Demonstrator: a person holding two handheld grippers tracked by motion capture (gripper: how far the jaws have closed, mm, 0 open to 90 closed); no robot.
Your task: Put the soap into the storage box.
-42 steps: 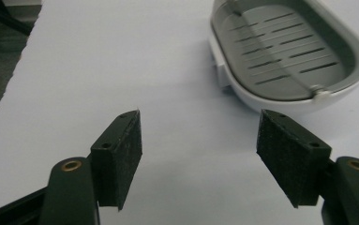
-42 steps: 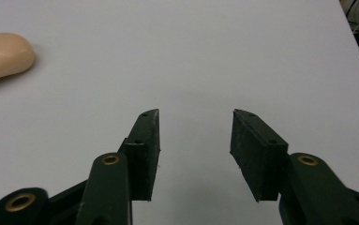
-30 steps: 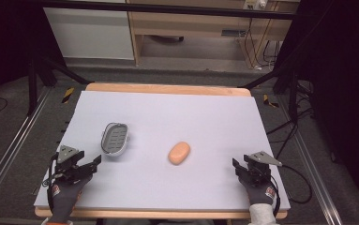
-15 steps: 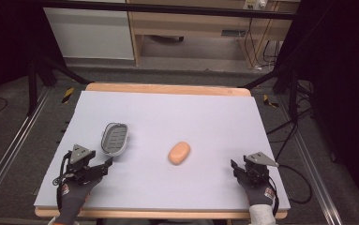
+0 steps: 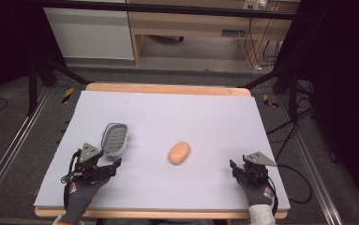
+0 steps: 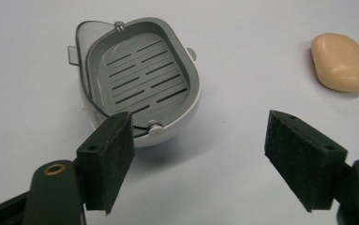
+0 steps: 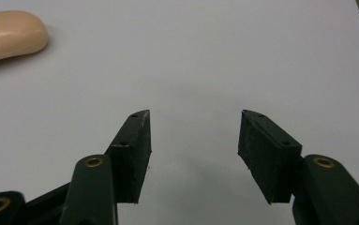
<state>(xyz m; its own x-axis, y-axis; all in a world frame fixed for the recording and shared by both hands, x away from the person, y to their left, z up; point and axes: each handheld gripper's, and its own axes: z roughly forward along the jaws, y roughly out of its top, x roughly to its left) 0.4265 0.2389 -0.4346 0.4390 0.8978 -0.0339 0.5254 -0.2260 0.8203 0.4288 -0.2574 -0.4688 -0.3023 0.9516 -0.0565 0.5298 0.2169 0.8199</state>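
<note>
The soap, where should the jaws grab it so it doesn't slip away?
Grab the soap across its narrow middle, one jaw on each long side, coming straight down from above. It lies flat on the white table and is a rounded oval, so the ends would probably squirt out of a pinch. The open left gripper looks nearer than the right gripper.

A table with a pale wooden edge, covered by a light lavender-grey sheet, stands on a grey floor. At twelve o'clock beyond it sits a light wooden cabinet with an open shelf, and at eleven o'clock a white panel. Black drapes, as far as the dim edges allow, hang at three and nine o'clock, with cables trailing at one o'clock.
</note>
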